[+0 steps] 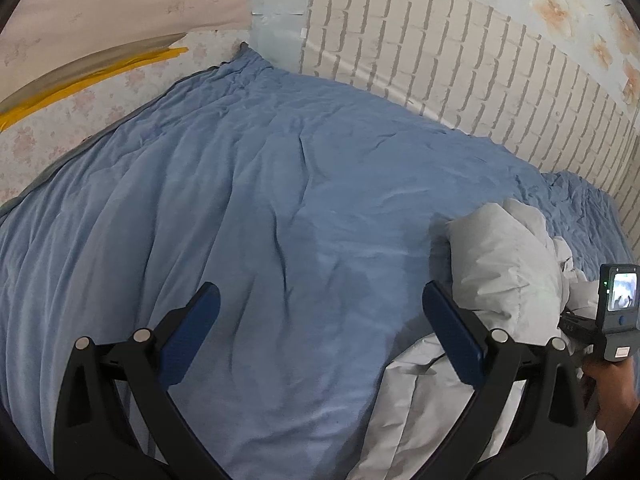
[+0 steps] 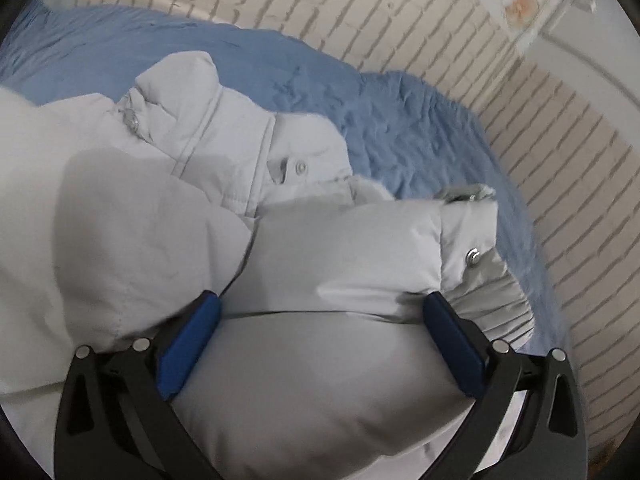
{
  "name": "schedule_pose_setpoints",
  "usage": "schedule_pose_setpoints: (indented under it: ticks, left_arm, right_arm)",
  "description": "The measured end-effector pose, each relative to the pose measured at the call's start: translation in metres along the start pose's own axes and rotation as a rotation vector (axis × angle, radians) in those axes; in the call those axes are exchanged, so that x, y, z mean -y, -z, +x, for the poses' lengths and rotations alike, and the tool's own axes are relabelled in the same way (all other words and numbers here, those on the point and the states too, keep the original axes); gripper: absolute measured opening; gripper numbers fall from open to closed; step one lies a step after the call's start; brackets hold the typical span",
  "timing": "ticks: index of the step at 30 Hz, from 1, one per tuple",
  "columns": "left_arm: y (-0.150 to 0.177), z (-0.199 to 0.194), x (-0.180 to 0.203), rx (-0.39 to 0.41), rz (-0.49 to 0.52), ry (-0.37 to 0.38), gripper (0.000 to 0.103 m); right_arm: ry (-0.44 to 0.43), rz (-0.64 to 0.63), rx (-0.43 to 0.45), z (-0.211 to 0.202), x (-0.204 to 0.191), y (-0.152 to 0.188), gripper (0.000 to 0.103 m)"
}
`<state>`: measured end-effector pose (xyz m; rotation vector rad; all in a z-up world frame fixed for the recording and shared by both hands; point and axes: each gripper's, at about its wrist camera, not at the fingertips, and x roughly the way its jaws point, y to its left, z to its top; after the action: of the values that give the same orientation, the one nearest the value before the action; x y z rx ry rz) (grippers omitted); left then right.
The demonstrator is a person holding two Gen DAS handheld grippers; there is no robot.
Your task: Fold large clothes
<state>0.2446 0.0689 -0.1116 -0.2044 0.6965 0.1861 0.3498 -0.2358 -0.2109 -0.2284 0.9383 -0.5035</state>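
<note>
Between the two blue pads of the right gripper (image 2: 320,344) sits a puffy sleeve (image 2: 340,264) of a light grey padded jacket (image 2: 132,216). The jaws stand wide, one on each side of the sleeve, and the pads seem to touch the fabric, but I cannot tell if they squeeze it. The sleeve ends in a gathered cuff (image 2: 500,300) with a small metal snap (image 2: 473,257) just beside it. A bit farther off, the rest of the jacket lies bunched up, with a front strip that has another round snap (image 2: 301,167) on it. Under the jacket is a bed with a wrinkled blue sheet (image 2: 400,120), and behind the bed is a wall with a white brick pattern (image 2: 560,160). Seen from the left wrist, the left gripper (image 1: 320,332) hangs over the blue sheet (image 1: 240,200) with its jaws wide and nothing between them. Its right pad is just beside the grey jacket (image 1: 500,264), which lies in a heap at the right side of the bed. At the far right edge, a hand (image 1: 608,388) holds the other tool, which has a small lit screen (image 1: 622,298). Farther back, the sheet runs up to the brick-pattern wall (image 1: 460,60), and a flowered wall (image 1: 560,4) rises above it. On the far left there is a yellow strip (image 1: 88,80) along a pale flowery wall.
</note>
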Motion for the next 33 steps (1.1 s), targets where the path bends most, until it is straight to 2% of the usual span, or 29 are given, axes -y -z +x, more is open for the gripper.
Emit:
schedule_pose_setpoints:
  ticks: [3,6,8,10,12,14,15,16,17,19,20,21,22,24,25,27,28,29,31,33]
  left_arm:
    - [0.000,0.000,0.002,0.002,-0.005,0.004,0.100]
    - [0.000,-0.002,0.004,0.003,0.004,0.008,0.100]
    - [-0.001,-0.006,0.006,0.005,0.011,0.017,0.100]
    - [-0.003,-0.016,0.010,0.025,0.018,0.026,0.100]
    - [-0.004,-0.025,0.017,0.041,0.043,0.038,0.100]
    - [-0.002,-0.036,0.026,0.057,0.088,0.042,0.100]
    - [0.000,-0.041,0.030,0.056,0.110,0.034,0.100]
    - [0.003,-0.046,0.033,0.050,0.129,0.032,0.100]
    - [0.008,-0.052,0.037,0.038,0.149,0.039,0.100]
    - [0.023,-0.066,0.044,-0.002,0.206,0.060,0.100]
    - [0.034,-0.075,0.047,-0.026,0.252,0.061,0.100]
    - [0.044,-0.083,0.049,-0.038,0.295,0.061,0.100]
    - [0.063,-0.096,0.052,-0.044,0.379,0.050,0.100]
    - [0.099,-0.113,0.049,-0.055,0.490,0.025,0.100]
    - [0.125,-0.117,0.040,-0.113,0.523,0.044,0.100]
    - [0.169,-0.111,0.013,-0.321,0.452,0.086,0.100]
    - [0.177,-0.110,0.005,-0.362,0.412,0.095,0.100]
    - [0.179,-0.111,-0.002,-0.381,0.384,0.102,0.100]
    - [0.176,-0.122,-0.004,-0.359,0.389,0.094,0.100]
    - [0.178,-0.126,-0.003,-0.357,0.392,0.077,0.100]
  right_arm:
    - [-0.087,0.045,-0.011,-0.007,0.015,0.001,0.101]
    - [-0.185,0.049,0.066,-0.040,0.039,0.016,0.101]
    - [-0.199,0.035,0.129,-0.071,0.066,0.041,0.101]
    - [-0.221,0.047,0.152,-0.097,0.099,0.074,0.101]
    - [-0.237,0.068,0.124,-0.113,0.139,0.113,0.101]
    - [-0.238,0.116,0.059,-0.120,0.181,0.157,0.101]
    - [-0.242,0.156,0.020,-0.122,0.210,0.190,0.101]
    - [-0.224,0.180,0.018,-0.124,0.226,0.208,0.101]
    - [-0.161,0.223,-0.013,-0.125,0.247,0.232,0.101]
    - [-0.141,0.330,-0.072,-0.119,0.272,0.244,0.101]
    - [-0.220,0.416,-0.083,-0.119,0.285,0.245,0.101]
    - [-0.269,0.453,-0.087,-0.120,0.289,0.245,0.101]
    - [-0.326,0.486,-0.093,-0.121,0.291,0.244,0.101]
    - [-0.395,0.445,-0.131,-0.122,0.279,0.250,0.101]
    - [-0.424,0.393,-0.164,-0.122,0.265,0.255,0.101]
    - [-0.431,0.294,-0.245,-0.119,0.238,0.271,0.101]
    - [-0.439,0.263,-0.281,-0.118,0.228,0.277,0.101]
    - [-0.460,0.259,-0.295,-0.119,0.223,0.282,0.101]
    - [-0.494,0.278,-0.299,-0.123,0.222,0.287,0.101]
    - [-0.547,0.338,-0.357,-0.113,0.221,0.298,0.101]
